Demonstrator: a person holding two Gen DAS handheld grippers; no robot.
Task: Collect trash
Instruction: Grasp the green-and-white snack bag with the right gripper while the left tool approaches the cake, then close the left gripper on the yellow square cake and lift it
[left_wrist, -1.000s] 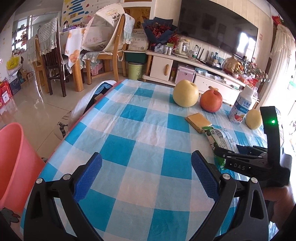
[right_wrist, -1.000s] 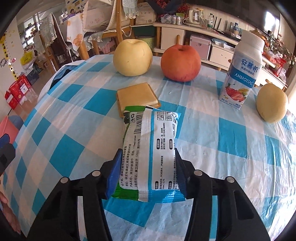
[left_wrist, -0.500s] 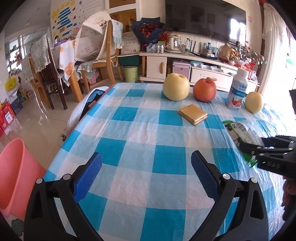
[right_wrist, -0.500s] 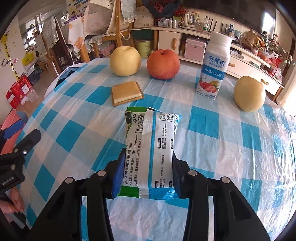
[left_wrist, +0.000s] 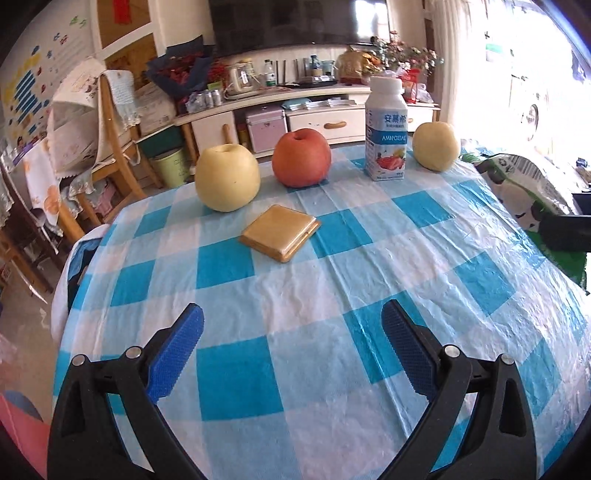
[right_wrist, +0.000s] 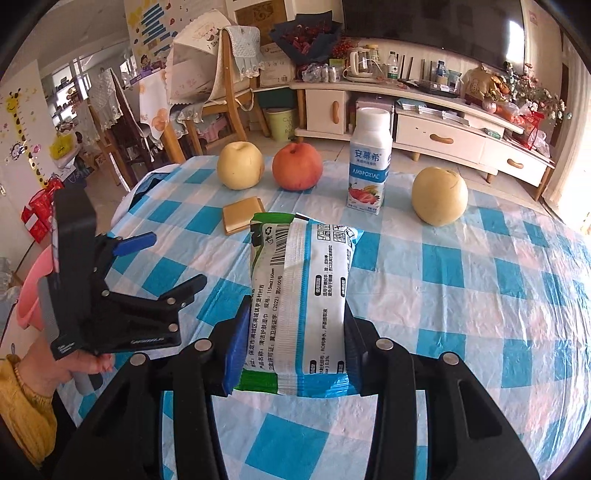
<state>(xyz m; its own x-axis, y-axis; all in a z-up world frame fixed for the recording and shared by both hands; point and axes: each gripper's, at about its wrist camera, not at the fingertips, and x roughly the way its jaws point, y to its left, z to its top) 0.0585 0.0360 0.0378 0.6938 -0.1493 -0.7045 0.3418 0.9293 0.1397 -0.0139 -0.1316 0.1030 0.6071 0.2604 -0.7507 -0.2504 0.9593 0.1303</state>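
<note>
Right claw (right_wrist: 291, 354) is clamped on a wet-wipe packet (right_wrist: 301, 295), its blue pads pressing both long sides, and holds it lifted clear of the checked worktop (right_wrist: 461, 295). Just beyond the packet's far end lies a flat tan square (right_wrist: 242, 214); farther off stand a yellow pear (right_wrist: 240, 166), a red apple (right_wrist: 297, 166), a yogurt bottle (right_wrist: 369, 162) and another pear (right_wrist: 439, 195). Left claw (left_wrist: 291, 354) hangs with fingers apart, nothing between them.
</note>
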